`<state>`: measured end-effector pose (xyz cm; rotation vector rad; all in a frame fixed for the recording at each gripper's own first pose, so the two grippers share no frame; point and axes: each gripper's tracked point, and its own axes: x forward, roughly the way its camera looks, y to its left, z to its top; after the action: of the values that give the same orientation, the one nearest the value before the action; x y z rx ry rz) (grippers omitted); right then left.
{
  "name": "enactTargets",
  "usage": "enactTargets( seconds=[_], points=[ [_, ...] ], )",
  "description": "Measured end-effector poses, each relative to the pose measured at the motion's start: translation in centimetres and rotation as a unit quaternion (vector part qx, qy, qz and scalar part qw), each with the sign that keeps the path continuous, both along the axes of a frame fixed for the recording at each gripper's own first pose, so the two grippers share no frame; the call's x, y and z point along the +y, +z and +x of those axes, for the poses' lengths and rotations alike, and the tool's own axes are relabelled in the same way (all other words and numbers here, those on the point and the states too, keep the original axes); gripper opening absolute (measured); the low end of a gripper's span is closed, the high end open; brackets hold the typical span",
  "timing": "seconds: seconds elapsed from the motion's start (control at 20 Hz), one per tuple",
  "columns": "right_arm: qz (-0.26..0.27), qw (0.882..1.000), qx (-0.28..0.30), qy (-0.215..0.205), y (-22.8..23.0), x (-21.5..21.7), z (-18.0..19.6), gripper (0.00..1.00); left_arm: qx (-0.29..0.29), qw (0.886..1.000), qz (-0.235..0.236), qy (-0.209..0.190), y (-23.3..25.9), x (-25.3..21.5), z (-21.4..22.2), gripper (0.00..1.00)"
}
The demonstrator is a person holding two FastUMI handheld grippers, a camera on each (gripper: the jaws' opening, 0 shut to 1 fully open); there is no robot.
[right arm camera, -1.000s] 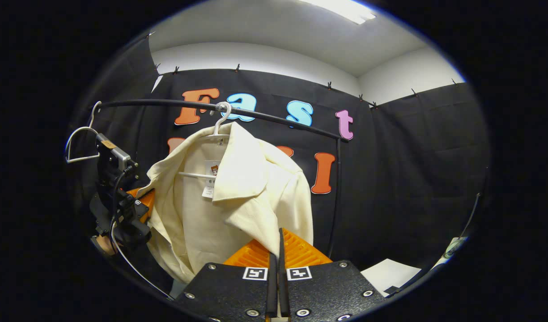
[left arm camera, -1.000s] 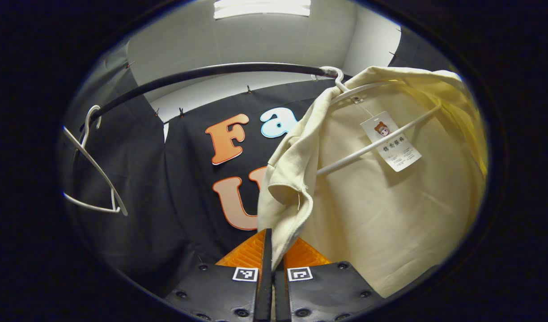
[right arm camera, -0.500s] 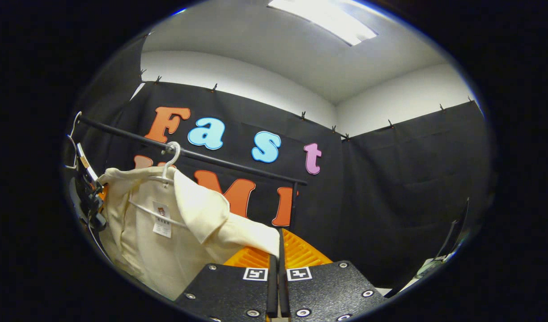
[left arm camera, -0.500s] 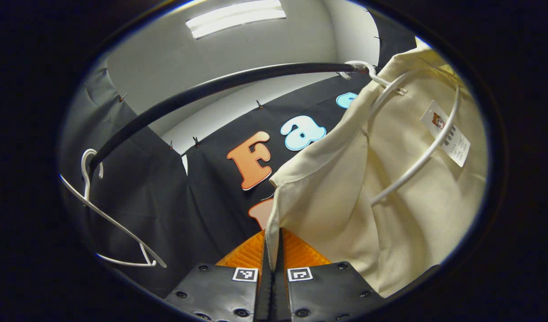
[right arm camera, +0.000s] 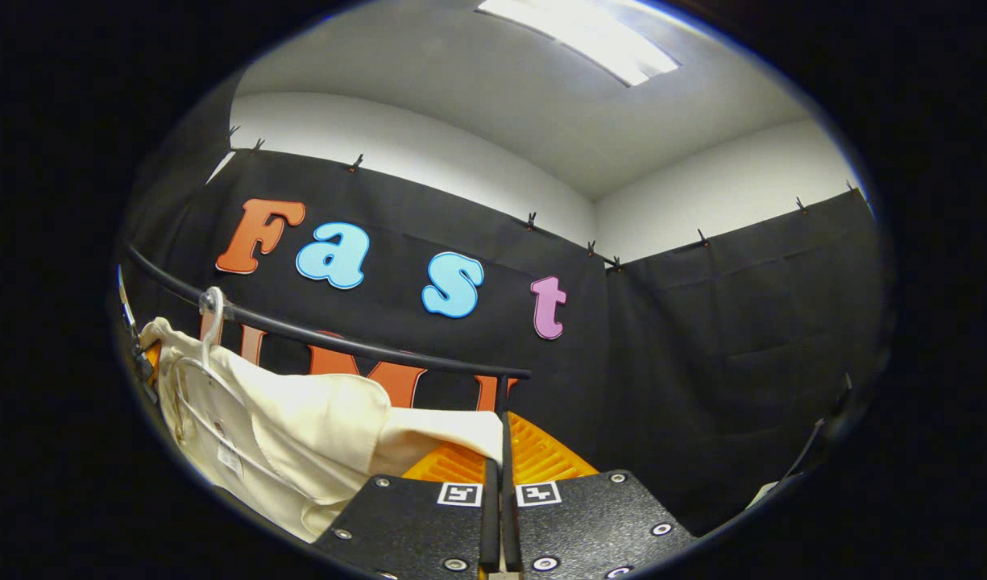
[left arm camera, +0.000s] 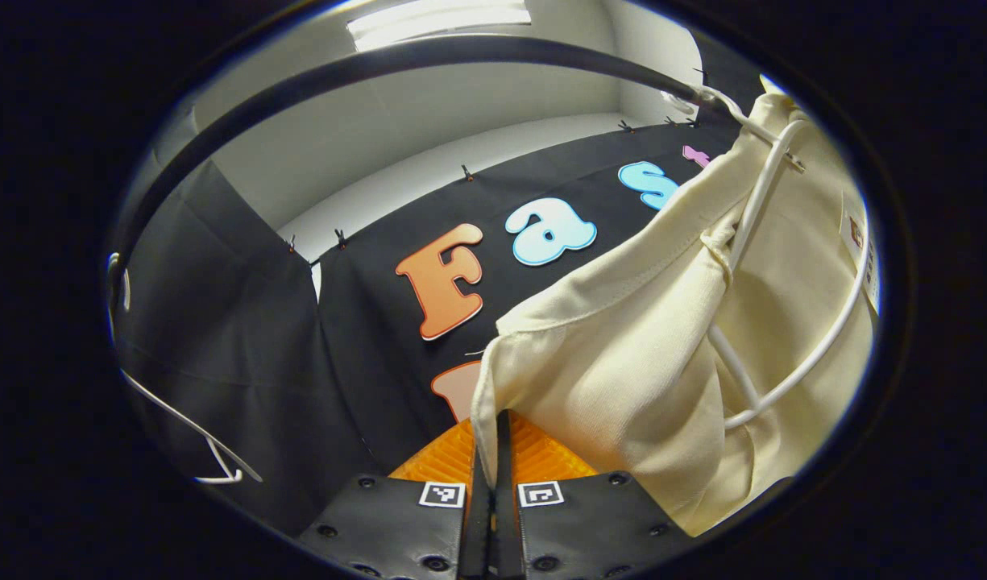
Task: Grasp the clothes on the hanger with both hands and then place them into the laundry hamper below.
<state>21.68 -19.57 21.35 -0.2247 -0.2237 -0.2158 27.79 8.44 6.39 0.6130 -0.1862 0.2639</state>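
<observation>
Your left gripper (left arm camera: 494, 431) has its orange fingers (left arm camera: 441, 459) pressed together on the cream shirt (left arm camera: 662, 362), pinching a folded edge of the cloth right at the tips. From there the shirt stretches up and to the right in the left gripper view, still on its white hanger (left arm camera: 791, 266), whose hook sits on the black rail (left arm camera: 396, 68) near the top right. The rail arcs across the top of that view, close above you. To the left of the shirt you have open room down to the black cloth wall (left arm camera: 243, 338), with a second, empty hanger (left arm camera: 195, 435) at the far left edge. Your right gripper (right arm camera: 502, 451) is likewise clenched on the shirt (right arm camera: 300, 427), gripping a cloth edge that runs off to the left toward the hanger (right arm camera: 211, 322) (its hook over the rail (right arm camera: 324, 342)). In the right gripper view the rail ends at an upright post just behind your fingertips, and everything right of the post is bare cloth wall (right arm camera: 743, 362), so the free space lies that way. That view also shows the shirt's collar side and a paper tag low on the cloth, while the left gripper view shows the hanger's wire loop against the inside of the shirt.
</observation>
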Motion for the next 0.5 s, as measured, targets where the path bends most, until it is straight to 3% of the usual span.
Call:
enactTargets(
  seconds=[0.15, 0.3, 0.5],
  points=[
    [0.016, 1.0, 0.026, -0.001, -2.8, -0.6, 3.6, 0.01, 0.021, 1.0, -0.013, -0.002, -2.0, -0.2, 1.1, 0.1],
    [0.033, 0.997, 0.062, -0.018, -6.9, -1.1, 5.4, 0.01, 0.082, 0.996, -0.033, 0.0, -7.2, 0.6, 2.0, 0.1],
    [0.026, 0.996, 0.089, -0.018, -11.7, -0.3, 6.1, 0.01, 0.097, 0.995, -0.006, 0.008, -9.8, 0.5, 0.5, 0.1]
  ],
)
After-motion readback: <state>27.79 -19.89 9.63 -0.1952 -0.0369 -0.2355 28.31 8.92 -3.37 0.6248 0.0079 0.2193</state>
